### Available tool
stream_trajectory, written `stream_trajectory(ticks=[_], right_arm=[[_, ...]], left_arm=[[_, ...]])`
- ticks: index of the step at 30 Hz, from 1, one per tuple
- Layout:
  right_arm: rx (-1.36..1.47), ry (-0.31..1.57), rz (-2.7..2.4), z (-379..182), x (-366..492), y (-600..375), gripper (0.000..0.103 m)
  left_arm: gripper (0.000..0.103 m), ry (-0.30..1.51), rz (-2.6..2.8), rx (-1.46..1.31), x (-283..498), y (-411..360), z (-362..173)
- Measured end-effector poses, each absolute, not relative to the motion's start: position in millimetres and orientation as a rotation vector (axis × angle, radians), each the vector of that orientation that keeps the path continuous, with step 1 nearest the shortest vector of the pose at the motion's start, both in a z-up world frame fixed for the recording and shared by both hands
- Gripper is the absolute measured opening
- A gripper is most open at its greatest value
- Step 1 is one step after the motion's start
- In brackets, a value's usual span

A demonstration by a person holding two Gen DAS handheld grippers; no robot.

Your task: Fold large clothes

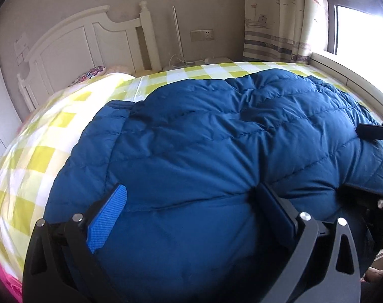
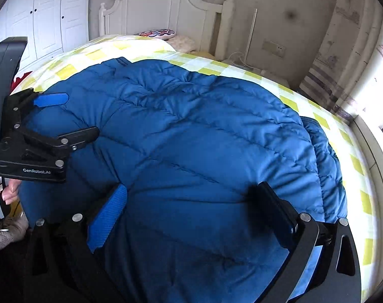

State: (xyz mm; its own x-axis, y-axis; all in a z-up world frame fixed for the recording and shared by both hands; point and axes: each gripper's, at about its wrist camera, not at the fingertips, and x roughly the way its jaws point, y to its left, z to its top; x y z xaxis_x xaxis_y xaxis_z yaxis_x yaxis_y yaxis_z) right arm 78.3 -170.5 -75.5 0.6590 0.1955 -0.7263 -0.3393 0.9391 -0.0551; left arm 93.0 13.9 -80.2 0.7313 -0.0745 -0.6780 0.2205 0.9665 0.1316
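A large blue quilted down jacket (image 1: 216, 139) lies spread on the bed; it also shows in the right wrist view (image 2: 204, 136). My left gripper (image 1: 191, 202) is open, its fingers pressed down onto the jacket's near edge, with puffy fabric bulging between them. My right gripper (image 2: 191, 202) is open too, resting on the jacket's near edge further right. The left gripper also shows in the right wrist view (image 2: 62, 116), open, at the jacket's left side. Part of the right gripper's fingers (image 1: 373, 128) shows at the right edge of the left wrist view.
The bed has a yellow and white checked sheet (image 1: 52, 136). A white headboard (image 1: 72, 45) and a pillow (image 2: 161, 34) are at the far end. A curtain (image 1: 274, 20) and window sill (image 1: 348, 73) run along the right. White wardrobe doors (image 2: 47, 12) stand at the left.
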Motion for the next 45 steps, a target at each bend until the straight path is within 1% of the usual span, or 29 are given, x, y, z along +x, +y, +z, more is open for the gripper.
stream_trajectory(ticks=[4, 6, 8, 11, 13, 15, 16, 18, 20, 23, 25, 29, 33, 34, 36, 38, 42, 45], right_arm=[[-0.188, 0.773, 0.227, -58.3, 64.5, -197.5, 0.097], [-0.156, 0.765, 0.172, -53.7, 64.4, -219.0, 0.098], [-0.098, 0.797, 0.112, -62.9, 67.0, -251.5, 0.098], [0.078, 0.826, 0.151, -82.7, 66.3, -286.5, 0.098], [0.074, 0.827, 0.131, -83.1, 64.5, -284.4, 0.098], [0.011, 0.825, 0.066, -72.1, 62.0, -270.4, 0.097], [-0.042, 0.791, 0.067, -59.6, 55.3, -255.8, 0.097], [-0.075, 0.725, 0.168, -42.7, 36.2, -230.1, 0.097], [-0.092, 0.716, 0.263, -39.1, 25.3, -204.5, 0.098], [-0.194, 0.761, 0.379, -62.9, 17.6, -153.2, 0.099], [-0.244, 0.735, 0.338, -80.9, 16.9, -141.0, 0.099], [-0.221, 0.778, 0.367, -73.3, 19.8, -158.2, 0.097], [-0.105, 0.754, 0.282, -63.1, 8.0, -206.3, 0.097], [-0.062, 0.752, 0.250, -63.7, 7.8, -225.2, 0.097], [0.029, 0.784, 0.221, -77.7, 7.6, -257.8, 0.098], [0.090, 0.773, 0.241, -86.9, 5.1, -274.7, 0.098], [0.026, 0.786, 0.196, -85.8, 6.0, -262.2, 0.098], [0.030, 0.778, 0.155, -68.4, -7.6, -257.9, 0.097]], left_arm=[[0.101, 0.701, -0.110, 0.145, 82.4, 48.3, -69.0], [0.101, 0.685, -0.012, 0.120, 75.6, 80.0, -68.7], [0.101, 0.730, 0.030, 0.100, 78.4, 107.7, -82.2], [0.101, 0.776, -0.053, -0.035, 77.3, 136.8, -92.6], [0.101, 0.773, -0.032, -0.004, 76.1, 133.2, -88.9], [0.099, 0.749, 0.010, 0.045, 69.1, 119.3, -76.7], [0.099, 0.719, -0.029, 0.055, 61.0, 109.7, -68.4], [0.100, 0.674, -0.114, 0.077, 46.0, 89.4, -56.9], [0.100, 0.670, -0.211, 0.124, 34.1, 59.4, -56.9], [0.101, 0.703, -0.239, 0.247, 32.4, 20.3, -83.5], [0.101, 0.654, -0.207, 0.302, 30.3, 13.5, -97.0], [0.101, 0.699, -0.253, 0.262, 32.9, 28.6, -90.7], [0.101, 0.640, -0.155, 0.194, 19.7, 72.8, -73.7], [0.101, 0.648, -0.132, 0.179, 20.7, 82.8, -75.7], [0.101, 0.719, -0.115, 0.104, 31.3, 112.7, -93.0], [0.101, 0.723, -0.131, 0.044, 33.5, 126.3, -99.1], [0.101, 0.737, -0.097, 0.078, 36.1, 119.5, -98.5], [0.101, 0.731, -0.074, 0.053, 28.2, 118.3, -85.2]])
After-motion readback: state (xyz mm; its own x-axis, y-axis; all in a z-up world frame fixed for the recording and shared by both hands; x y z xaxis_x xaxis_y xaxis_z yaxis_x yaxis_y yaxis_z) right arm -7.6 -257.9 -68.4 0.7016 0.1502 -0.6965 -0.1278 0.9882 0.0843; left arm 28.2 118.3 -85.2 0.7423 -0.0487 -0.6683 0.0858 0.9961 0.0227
